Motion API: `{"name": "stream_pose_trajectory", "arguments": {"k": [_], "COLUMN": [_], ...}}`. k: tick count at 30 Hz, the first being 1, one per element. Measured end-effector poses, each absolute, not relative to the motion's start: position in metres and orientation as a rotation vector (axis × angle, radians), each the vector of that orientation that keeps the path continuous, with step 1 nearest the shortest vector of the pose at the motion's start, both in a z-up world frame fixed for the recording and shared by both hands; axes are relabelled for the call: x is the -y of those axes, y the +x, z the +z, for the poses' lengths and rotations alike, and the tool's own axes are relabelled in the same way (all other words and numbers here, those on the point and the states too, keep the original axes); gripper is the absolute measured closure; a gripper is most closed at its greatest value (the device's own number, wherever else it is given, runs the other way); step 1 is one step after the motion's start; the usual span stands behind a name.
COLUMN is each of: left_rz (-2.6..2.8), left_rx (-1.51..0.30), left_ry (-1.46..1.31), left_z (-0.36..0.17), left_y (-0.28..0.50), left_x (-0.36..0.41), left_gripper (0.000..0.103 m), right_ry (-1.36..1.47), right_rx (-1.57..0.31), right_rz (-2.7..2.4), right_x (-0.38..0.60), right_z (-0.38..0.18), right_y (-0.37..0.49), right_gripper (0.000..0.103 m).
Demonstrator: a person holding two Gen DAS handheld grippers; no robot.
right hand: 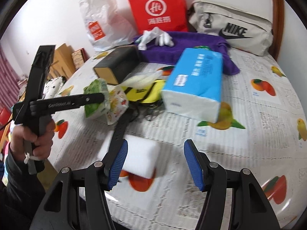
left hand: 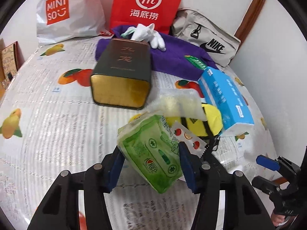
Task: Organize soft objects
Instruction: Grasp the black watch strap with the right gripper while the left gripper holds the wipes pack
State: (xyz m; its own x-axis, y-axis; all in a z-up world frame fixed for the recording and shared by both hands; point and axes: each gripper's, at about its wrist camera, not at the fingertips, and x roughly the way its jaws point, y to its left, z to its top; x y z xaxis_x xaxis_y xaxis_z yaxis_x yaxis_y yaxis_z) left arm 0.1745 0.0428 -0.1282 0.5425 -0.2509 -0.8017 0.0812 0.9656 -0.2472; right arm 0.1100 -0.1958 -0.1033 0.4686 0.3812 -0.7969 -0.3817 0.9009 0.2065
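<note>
Green tissue pack (left hand: 151, 153) clamped in left claw (left hand: 151, 163); right claw (right hand: 155, 164) open, empty — white sponge (right hand: 141, 158) just beyond it; pile ahead — blue tissue pack (right hand: 193, 82), yellow toy (right hand: 151, 92) — apparently still unsorted.

Left hand-held gripper (left hand: 151, 164) pads clamped, right hand-held gripper (right hand: 155, 164) jaws apart

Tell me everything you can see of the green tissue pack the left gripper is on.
The green tissue pack is a soft plastic-wrapped packet, pale green with darker green cartoon print and a small red logo. It sits tilted between the left gripper, whose blue pads press its two sides, denting the wrap. The right wrist view shows it lifted off the printed bedcover. A small fruit-printed sachet lies against its right edge.
</note>
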Motion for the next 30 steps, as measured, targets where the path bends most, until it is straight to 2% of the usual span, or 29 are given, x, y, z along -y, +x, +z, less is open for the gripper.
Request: {"name": "stream_pose_trajectory", "arguments": {"k": [14,16,19,21,25,26,30], "left_rz": [-0.204,-0.215,-0.223,-0.227,-0.234,-0.234,-0.239], "left_rx": [-0.995,-0.997,-1.0,-0.999,-0.999,-0.998,-0.995], "left_ry": [-0.235,-0.244,-0.258,-0.267,-0.281,-0.283,-0.289], "left_z": [-0.143,-0.144,-0.146,-0.146,-0.147,-0.147,-0.148], "left_y": [0.161,0.16,0.159,0.16,0.16,0.16,0.16], "left_x": [-0.057,-0.058,-0.06,-0.061,-0.062,-0.063,-0.064], "left_gripper": [0.05,0.05,0.05,0.05,0.05,0.05,0.05], "right_ry": [-0.123,-0.157,-0.215,-0.282,-0.235,-0.224,-0.218], "right_rx": [-0.965,-0.968,-0.966,-0.93,-0.921,-0.925,-0.942], "right_rz": [0.563,0.561,0.547,0.51,0.507,0.494,0.462], "right_x": [0.155,0.147,0.137,0.132,0.139,0.143,0.154], "right_z": [-0.108,-0.112,-0.118,-0.119,-0.114,-0.113,-0.111], "right_y": [0.082,0.08,0.079,0.079,0.087,0.09,0.097], "right_gripper": [0.044,0.049,0.064,0.081,0.084,0.098,0.098]}}
